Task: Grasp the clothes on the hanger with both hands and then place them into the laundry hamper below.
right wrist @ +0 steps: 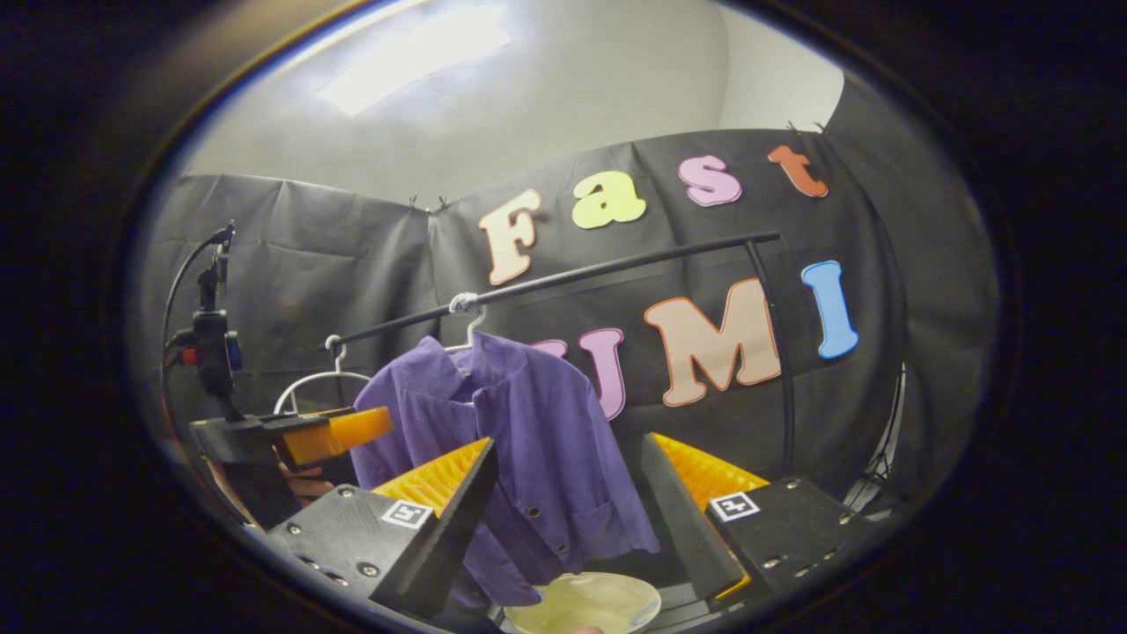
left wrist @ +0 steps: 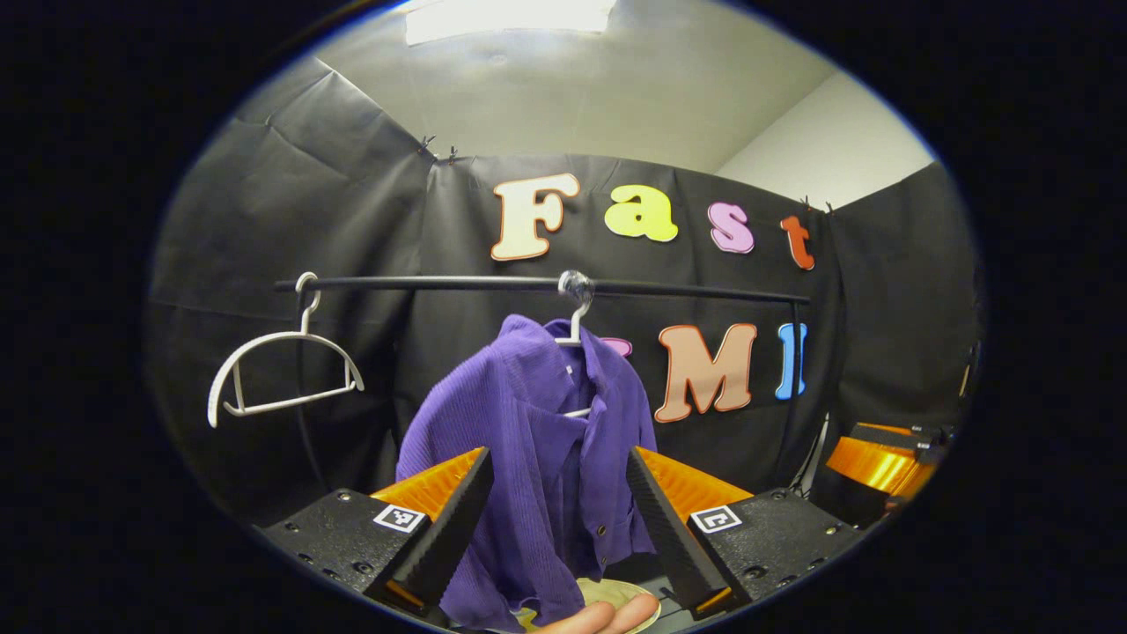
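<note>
My left gripper (left wrist: 556,519) and right gripper (right wrist: 563,515) both spread wide, gripping nothing, aimed to bracket the cloth | pale hamper (right wrist: 588,600) rim at 6 o'clock, contents hidden | purple shirt (left wrist: 537,423) hangs at 12 on its hanger (left wrist: 577,328), positioned over the hamper | rail (left wrist: 440,283) beyond; spare hanger (left wrist: 282,374) at 10.
</note>
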`<move>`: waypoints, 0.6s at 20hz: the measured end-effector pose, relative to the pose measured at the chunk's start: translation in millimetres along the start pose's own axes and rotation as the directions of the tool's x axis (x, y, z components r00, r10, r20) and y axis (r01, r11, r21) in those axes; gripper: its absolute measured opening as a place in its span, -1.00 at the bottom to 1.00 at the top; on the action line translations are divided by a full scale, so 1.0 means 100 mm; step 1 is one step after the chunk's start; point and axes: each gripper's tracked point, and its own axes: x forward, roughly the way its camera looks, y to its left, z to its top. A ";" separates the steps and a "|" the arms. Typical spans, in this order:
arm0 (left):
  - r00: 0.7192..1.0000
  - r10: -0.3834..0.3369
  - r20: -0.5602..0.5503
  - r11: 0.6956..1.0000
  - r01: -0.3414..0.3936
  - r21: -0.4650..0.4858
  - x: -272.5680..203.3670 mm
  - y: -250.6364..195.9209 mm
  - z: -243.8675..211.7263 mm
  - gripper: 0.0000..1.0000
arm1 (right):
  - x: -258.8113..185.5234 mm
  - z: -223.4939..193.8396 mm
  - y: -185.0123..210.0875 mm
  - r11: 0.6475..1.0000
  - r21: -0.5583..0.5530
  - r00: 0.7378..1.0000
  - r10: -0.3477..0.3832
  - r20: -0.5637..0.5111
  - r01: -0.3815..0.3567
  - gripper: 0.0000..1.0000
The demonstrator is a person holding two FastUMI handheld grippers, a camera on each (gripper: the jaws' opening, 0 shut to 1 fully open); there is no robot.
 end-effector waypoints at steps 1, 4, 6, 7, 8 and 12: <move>1.000 0.021 -0.013 1.000 -0.021 0.003 0.04 0.02 -0.12 0.77 | 0.06 -0.04 -0.04 1.000 -0.004 1.000 0.001 -0.009 -0.001 0.97; 0.997 0.076 -0.033 0.997 -0.076 0.013 0.16 0.09 -0.36 0.77 | 0.27 -0.16 -0.07 1.000 0.001 0.999 0.020 -0.027 -0.020 0.97; 0.995 0.083 -0.052 0.994 -0.080 0.069 0.25 0.08 -0.53 0.77 | 0.43 -0.26 -0.06 0.999 0.012 0.998 0.040 -0.042 -0.040 0.97; 0.993 0.102 -0.059 0.992 -0.096 0.086 0.31 0.14 -0.60 0.77 | 0.53 -0.33 -0.03 0.998 0.019 0.997 0.053 -0.053 -0.053 0.97; 0.991 0.117 -0.068 0.990 -0.111 0.086 0.36 0.18 -0.68 0.80 | 0.64 -0.40 0.00 0.997 0.025 0.996 0.068 -0.063 -0.067 0.97; 0.971 0.217 -0.096 0.973 -0.208 0.102 0.53 0.38 -1.03 0.78 | 1.15 -0.90 0.23 0.989 0.024 0.981 0.148 -0.125 -0.146 0.97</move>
